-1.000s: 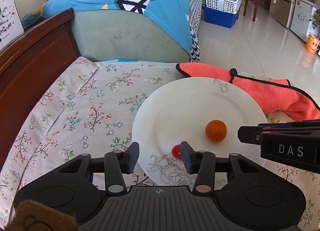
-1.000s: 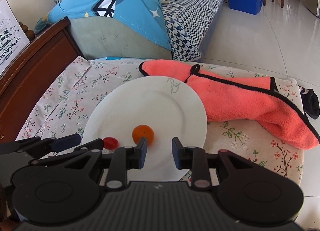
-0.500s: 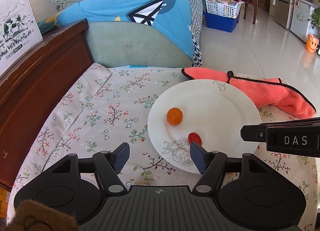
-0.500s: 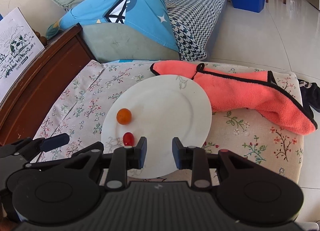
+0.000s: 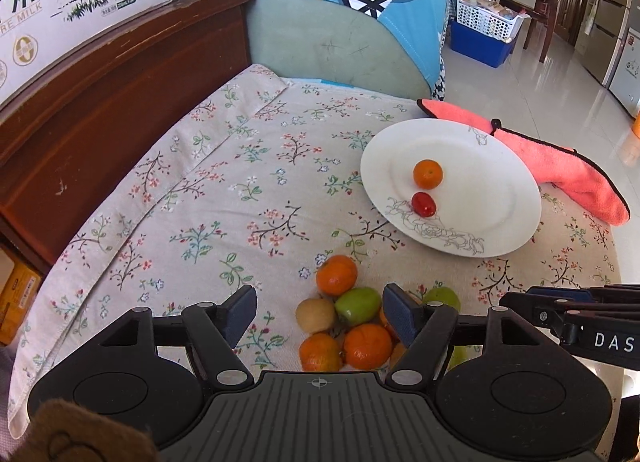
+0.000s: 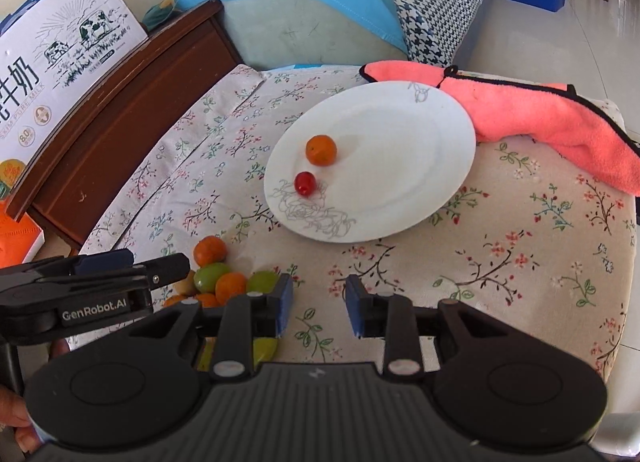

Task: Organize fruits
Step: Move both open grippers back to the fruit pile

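Note:
A white plate (image 5: 492,166) (image 6: 404,142) holds a small orange (image 5: 427,173) (image 6: 321,149) and a red cherry tomato (image 5: 423,204) (image 6: 305,183). A pile of fruit (image 5: 346,322) (image 6: 218,280), oranges, green fruits and a tan one, lies on the floral cloth in front of the plate. My left gripper (image 5: 319,316) is open and empty, hovering over the pile. My right gripper (image 6: 319,305) is open and empty, to the right of the pile, above bare cloth.
A pink towel (image 5: 560,166) (image 6: 540,110) lies against the plate's far right side. A dark wooden headboard (image 5: 100,102) with a milk carton box (image 6: 60,62) runs along the left. A sofa with a blue cloth (image 5: 340,2) stands behind.
Both grippers have pulled back and up from the plate toward the near edge. The fruit pile has come into view under the left gripper. The left jaws stand wider apart.

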Demonstrator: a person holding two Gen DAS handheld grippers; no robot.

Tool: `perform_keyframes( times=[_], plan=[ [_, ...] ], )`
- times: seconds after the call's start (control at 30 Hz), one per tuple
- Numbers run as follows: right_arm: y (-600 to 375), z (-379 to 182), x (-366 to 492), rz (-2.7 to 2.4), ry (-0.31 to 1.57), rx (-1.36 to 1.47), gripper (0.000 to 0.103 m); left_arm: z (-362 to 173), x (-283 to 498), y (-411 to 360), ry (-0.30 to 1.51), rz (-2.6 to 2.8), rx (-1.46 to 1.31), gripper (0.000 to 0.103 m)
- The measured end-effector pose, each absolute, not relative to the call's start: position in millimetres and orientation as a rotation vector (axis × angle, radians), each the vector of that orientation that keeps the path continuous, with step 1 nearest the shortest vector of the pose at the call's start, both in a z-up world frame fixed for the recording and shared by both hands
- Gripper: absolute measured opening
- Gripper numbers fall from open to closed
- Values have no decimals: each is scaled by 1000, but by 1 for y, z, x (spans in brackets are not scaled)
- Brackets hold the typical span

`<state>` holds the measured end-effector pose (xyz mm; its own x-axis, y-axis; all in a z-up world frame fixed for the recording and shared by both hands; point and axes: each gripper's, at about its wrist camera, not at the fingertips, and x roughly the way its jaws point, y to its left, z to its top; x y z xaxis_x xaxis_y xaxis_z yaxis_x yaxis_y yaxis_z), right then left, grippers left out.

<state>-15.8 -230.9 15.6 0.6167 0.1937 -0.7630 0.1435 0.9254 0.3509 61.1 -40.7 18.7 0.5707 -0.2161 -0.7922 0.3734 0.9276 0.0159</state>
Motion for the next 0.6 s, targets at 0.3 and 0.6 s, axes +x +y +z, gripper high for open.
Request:
perform_keyframes(
  times=[0.3, 0.6],
  plan=[
    [-195, 4, -45, 140, 956, 317, 31, 6, 24, -22, 912, -391, 241, 71],
    [-179, -7, -57, 197, 994, 253, 31, -6, -1, -13, 917, -442, 318, 70]
  ],
)
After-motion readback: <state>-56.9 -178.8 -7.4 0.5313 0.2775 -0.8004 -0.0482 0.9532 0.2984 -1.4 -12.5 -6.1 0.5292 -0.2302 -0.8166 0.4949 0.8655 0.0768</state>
